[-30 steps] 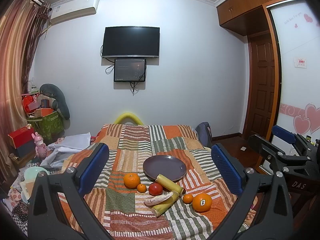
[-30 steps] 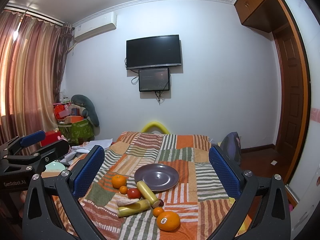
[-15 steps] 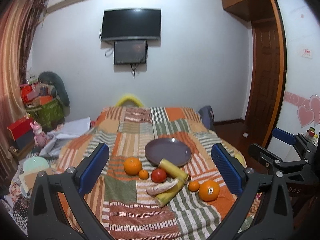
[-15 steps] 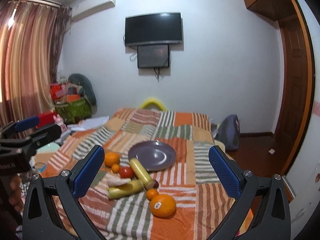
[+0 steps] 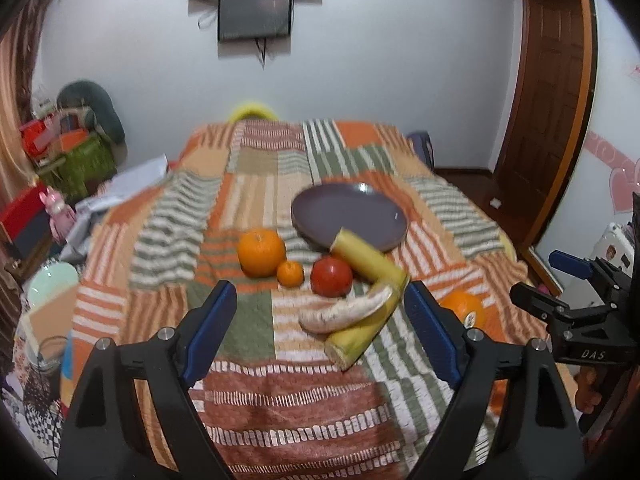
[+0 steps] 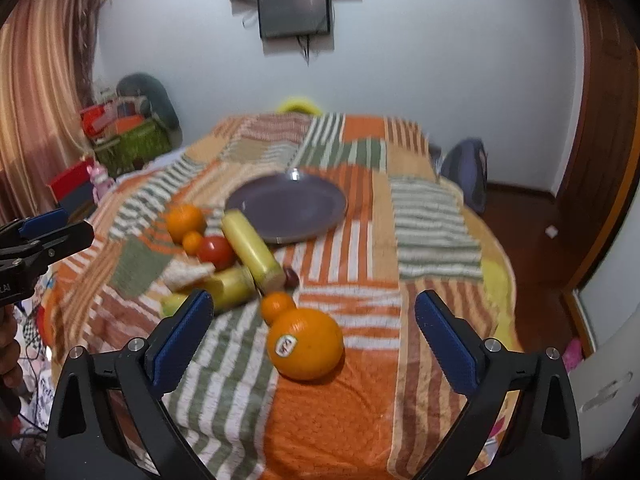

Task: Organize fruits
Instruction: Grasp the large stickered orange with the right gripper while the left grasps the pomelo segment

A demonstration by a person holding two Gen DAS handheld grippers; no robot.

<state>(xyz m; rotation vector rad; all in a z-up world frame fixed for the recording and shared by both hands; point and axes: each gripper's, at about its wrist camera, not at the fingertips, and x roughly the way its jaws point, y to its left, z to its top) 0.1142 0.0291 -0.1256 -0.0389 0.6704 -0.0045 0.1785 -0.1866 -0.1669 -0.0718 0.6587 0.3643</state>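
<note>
Both the left tool (image 5: 320, 332) and the right tool (image 6: 314, 340) are spread wide and grasp nothing, hovering over the near end of the bed (image 5: 280, 408). The stickered orange (image 6: 305, 343) lies lower center between the right tool's pads (image 6: 182, 340), untouched. Other fruit clusters mid-frame beside the purple plate (image 6: 286, 208), with bare quilt right of it.

Fruit scattered beside the purple plate (image 6: 286, 206) on the patchwork bedspread (image 6: 432, 216).
Nearest the wide-spread right gripper (image 6: 308, 340) lies a stickered orange (image 6: 306, 344), touching a small tangerine (image 6: 277, 306); bananas (image 6: 252, 254), tomato (image 6: 215, 249) and more oranges lie left of the plate.
</note>
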